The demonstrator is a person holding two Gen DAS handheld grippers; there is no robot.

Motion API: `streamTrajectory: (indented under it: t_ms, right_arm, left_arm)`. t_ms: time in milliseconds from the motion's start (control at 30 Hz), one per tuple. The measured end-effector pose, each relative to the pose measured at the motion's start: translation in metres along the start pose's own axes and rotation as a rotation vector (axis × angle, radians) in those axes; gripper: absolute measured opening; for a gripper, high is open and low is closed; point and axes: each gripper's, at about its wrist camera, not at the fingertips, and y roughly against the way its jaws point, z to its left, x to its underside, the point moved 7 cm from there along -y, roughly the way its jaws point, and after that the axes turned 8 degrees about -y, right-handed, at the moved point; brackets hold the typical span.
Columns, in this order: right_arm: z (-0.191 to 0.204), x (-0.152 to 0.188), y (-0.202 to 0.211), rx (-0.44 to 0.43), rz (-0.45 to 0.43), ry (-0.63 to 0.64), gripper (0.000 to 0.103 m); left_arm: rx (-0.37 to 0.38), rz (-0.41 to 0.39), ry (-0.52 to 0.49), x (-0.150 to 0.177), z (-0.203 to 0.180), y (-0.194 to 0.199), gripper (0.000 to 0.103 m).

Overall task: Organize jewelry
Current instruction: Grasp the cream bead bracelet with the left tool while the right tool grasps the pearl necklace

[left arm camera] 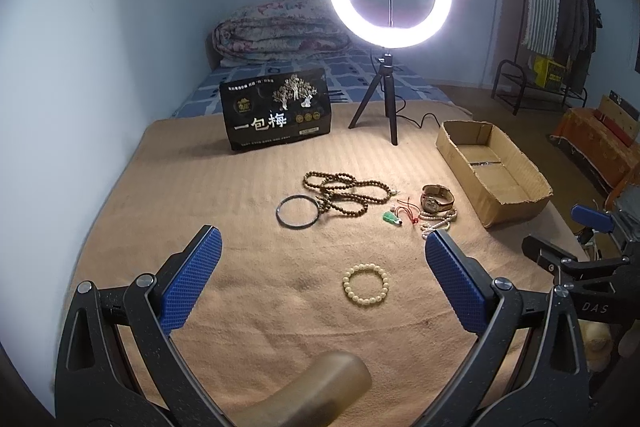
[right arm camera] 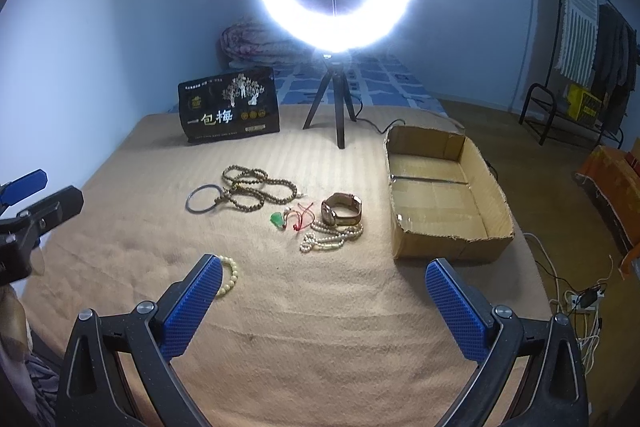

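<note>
Left gripper (left arm camera: 322, 251) and right gripper (right arm camera: 324, 281) — both spread wide, holding nothing — hover over a tan blanket (left arm camera: 248, 187). A cream bead bracelet (left arm camera: 365, 285) lies nearest; wooden beads (left arm camera: 344, 193), dark bangle (left arm camera: 296, 211), watch (left arm camera: 437, 198) and pearls (right arm camera: 332, 237) lie beside an open cardboard box (right arm camera: 444, 247).

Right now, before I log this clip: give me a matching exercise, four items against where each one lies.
Things:
1. cream bead bracelet
2. wristwatch
3. dark bangle
4. cardboard box

Places:
A. far right of the blanket, nothing visible inside
B. resting on the white bead strand
C. alone, nearest the left gripper
D. touching the brown bead necklace's left end

Pairs: 1-C, 2-B, 3-D, 4-A
</note>
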Motion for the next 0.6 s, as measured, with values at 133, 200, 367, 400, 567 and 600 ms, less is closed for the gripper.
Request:
streamTrajectory:
  t_ms: [133, 200, 367, 400, 567, 600]
  right_arm:
    - [-0.004, 0.008, -0.015, -0.037, 0.059, 0.017, 0.094]
    - [-0.005, 0.011, -0.023, -0.069, 0.098, 0.017, 0.093]
    - [-0.003, 0.015, -0.04, -0.125, 0.164, 0.03, 0.08]
    - [-0.001, 0.015, -0.046, -0.132, 0.182, 0.038, 0.079]
    - [0.008, 0.014, -0.065, -0.165, 0.231, 0.089, 0.069]
    - [0.011, 0.013, -0.069, -0.171, 0.238, 0.104, 0.068]
  left_arm:
    - [0.007, 0.044, 0.005, 0.005, 0.005, -0.013, 0.103]
    - [0.022, 0.069, 0.01, 0.008, 0.006, -0.019, 0.103]
    - [0.036, 0.114, 0.01, 0.018, 0.01, -0.035, 0.101]
    - [0.044, 0.129, 0.01, 0.02, 0.009, -0.039, 0.098]
    - [0.097, 0.21, 0.038, 0.034, 0.008, -0.06, 0.086]
    - [0.104, 0.223, 0.039, 0.036, 0.008, -0.064, 0.085]
